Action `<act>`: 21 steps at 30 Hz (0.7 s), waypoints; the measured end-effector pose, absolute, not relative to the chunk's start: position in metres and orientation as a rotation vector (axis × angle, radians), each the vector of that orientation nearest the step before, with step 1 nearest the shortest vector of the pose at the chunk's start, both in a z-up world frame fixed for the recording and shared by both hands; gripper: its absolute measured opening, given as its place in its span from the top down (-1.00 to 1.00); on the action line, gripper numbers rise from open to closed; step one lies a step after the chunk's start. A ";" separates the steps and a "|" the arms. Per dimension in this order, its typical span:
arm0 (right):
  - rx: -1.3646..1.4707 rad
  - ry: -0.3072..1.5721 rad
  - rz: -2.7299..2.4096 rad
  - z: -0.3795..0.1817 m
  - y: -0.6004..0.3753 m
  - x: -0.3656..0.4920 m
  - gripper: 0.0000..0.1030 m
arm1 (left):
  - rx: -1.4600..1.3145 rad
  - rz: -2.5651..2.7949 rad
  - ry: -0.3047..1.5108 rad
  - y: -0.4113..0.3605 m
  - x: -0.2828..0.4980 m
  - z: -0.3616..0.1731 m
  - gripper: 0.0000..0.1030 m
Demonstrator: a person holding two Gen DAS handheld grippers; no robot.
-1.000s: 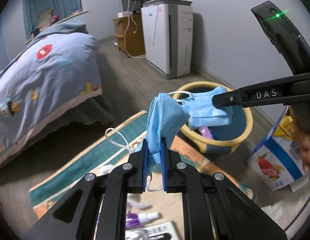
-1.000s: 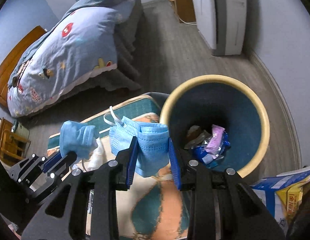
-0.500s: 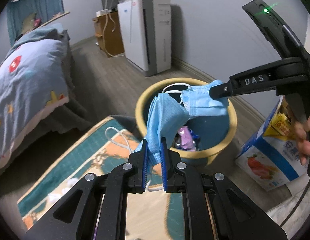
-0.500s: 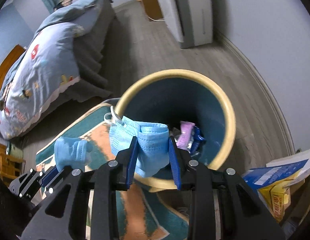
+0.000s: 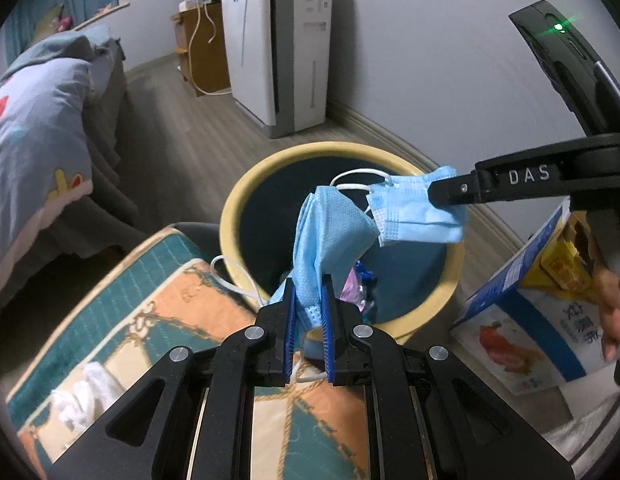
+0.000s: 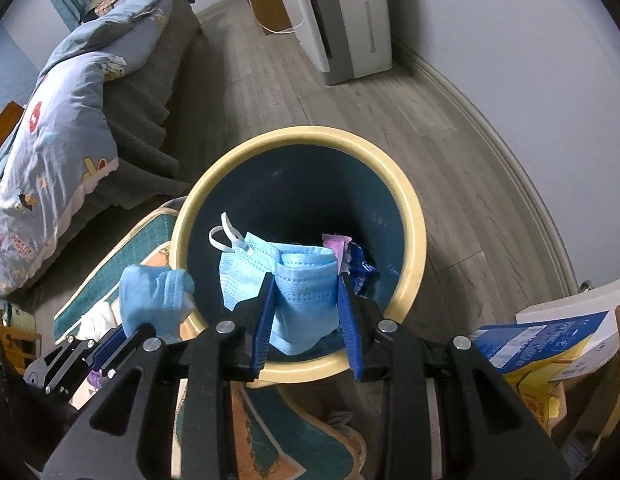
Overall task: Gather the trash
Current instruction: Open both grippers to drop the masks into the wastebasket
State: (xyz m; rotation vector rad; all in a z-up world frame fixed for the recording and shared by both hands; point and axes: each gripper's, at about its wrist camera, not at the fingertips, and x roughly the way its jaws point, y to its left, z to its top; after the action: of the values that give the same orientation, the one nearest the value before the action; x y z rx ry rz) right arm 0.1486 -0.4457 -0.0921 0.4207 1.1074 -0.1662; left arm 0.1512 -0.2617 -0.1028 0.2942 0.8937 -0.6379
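A: What's the left gripper [image 5: 308,280] got?
B: It's clamped on a crumpled blue face mask [image 5: 329,236], over the waste bin's yellow rim [image 5: 246,184].
A: And the right gripper [image 6: 308,280]?
B: It pinches a folded blue mask [image 6: 298,280], above the bin's opening.

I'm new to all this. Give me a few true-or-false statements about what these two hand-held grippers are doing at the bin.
1. Each hand-held gripper is clamped on a blue face mask. True: left hand-held gripper holds left mask, right hand-held gripper holds right mask.
2. The bin is empty. False: wrappers lie inside.
3. The bin's rim is yellow. True.
4. The right mask lies on the rug. False: it hangs over the bin's opening.
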 end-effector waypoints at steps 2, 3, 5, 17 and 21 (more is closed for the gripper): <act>0.424 1.107 -0.176 -0.093 -0.447 0.148 0.41 | 0.281 -0.635 0.895 -0.264 0.154 -0.104 0.76; 0.425 1.105 -0.179 -0.092 -0.448 0.148 0.41 | 0.276 -0.634 0.893 -0.265 0.155 -0.104 0.76; 0.420 1.084 -0.186 -0.089 -0.449 0.146 0.41 | 0.255 -0.629 0.884 -0.265 0.157 -0.102 0.76; 0.441 0.956 -0.249 -0.069 -0.463 0.139 0.05 | 0.211 -0.615 0.791 -0.272 0.159 -0.082 0.34; 0.432 0.964 -0.255 -0.070 -0.461 0.140 -0.30 | 0.195 -0.600 0.790 -0.267 0.159 -0.082 -0.32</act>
State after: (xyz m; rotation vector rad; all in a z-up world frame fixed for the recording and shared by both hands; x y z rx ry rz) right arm 0.1403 -0.4614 -0.0696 0.4325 0.9644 -0.2547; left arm 0.1594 -0.2672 -0.0821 0.1946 0.7901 -0.5999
